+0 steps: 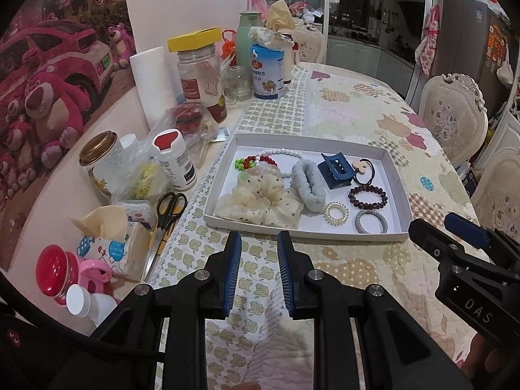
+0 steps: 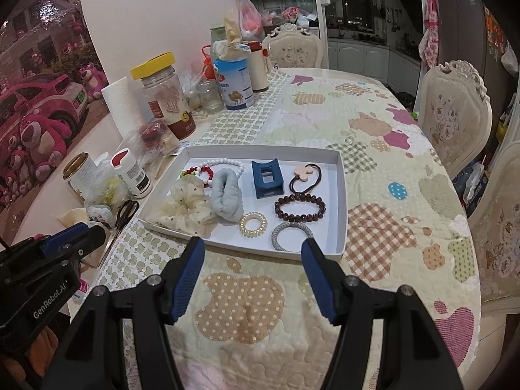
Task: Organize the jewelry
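Observation:
A white tray [image 1: 395, 191] [image 2: 339, 201] lies on the quilted table. In it are a cream scrunchie [image 1: 260, 204] [image 2: 185, 208], a grey-blue scrunchie [image 1: 308, 183] [image 2: 226, 195], a blue claw clip [image 1: 336, 169] [image 2: 267, 177], a dark bead bracelet [image 1: 367, 196] [image 2: 299, 207], a clear coil tie [image 1: 335, 213] [image 2: 253, 223], a grey tie [image 1: 370, 221] [image 2: 291, 234], a white bead bracelet [image 1: 282, 154] [image 2: 224, 163] and a pink-charm hair tie [image 1: 362, 166] [image 2: 304, 171]. My left gripper [image 1: 259, 239] is open and empty, just short of the tray. My right gripper [image 2: 253, 247] is open wide and empty at the tray's near edge.
Jars, bottles, a paper roll [image 1: 156, 81], tissue packs [image 1: 110, 247] and scissors [image 1: 167, 214] crowd the table's left side by the wall. Chairs [image 2: 455, 110] stand at the right and far end. Quilted cloth [image 2: 406, 195] lies right of the tray.

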A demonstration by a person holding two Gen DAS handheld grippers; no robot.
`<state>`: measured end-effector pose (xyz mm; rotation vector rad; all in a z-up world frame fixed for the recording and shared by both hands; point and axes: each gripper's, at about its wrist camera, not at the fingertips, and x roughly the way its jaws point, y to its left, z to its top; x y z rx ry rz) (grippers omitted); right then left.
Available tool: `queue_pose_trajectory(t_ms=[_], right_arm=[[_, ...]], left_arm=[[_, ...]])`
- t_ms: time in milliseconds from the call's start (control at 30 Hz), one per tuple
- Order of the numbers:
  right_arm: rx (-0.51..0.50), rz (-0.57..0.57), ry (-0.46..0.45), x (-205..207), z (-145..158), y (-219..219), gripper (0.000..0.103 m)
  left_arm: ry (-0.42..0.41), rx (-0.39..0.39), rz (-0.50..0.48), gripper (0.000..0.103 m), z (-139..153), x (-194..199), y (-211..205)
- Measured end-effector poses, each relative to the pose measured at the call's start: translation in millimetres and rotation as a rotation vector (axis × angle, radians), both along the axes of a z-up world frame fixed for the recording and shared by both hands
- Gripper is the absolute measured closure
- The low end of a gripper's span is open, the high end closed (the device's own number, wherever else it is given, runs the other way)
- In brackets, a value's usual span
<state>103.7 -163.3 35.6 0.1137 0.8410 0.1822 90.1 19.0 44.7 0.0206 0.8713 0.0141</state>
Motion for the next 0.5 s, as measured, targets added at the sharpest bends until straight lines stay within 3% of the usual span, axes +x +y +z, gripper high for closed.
queue_pose_trajectory(t_ms=[500], right_arm=[[0.008, 0.006, 0.007, -0.5, -1.2, -6.6, 0.037]], left_arm=[[0.005, 0.008, 0.002, 0.082, -0.9, -2.4, -8.3]])
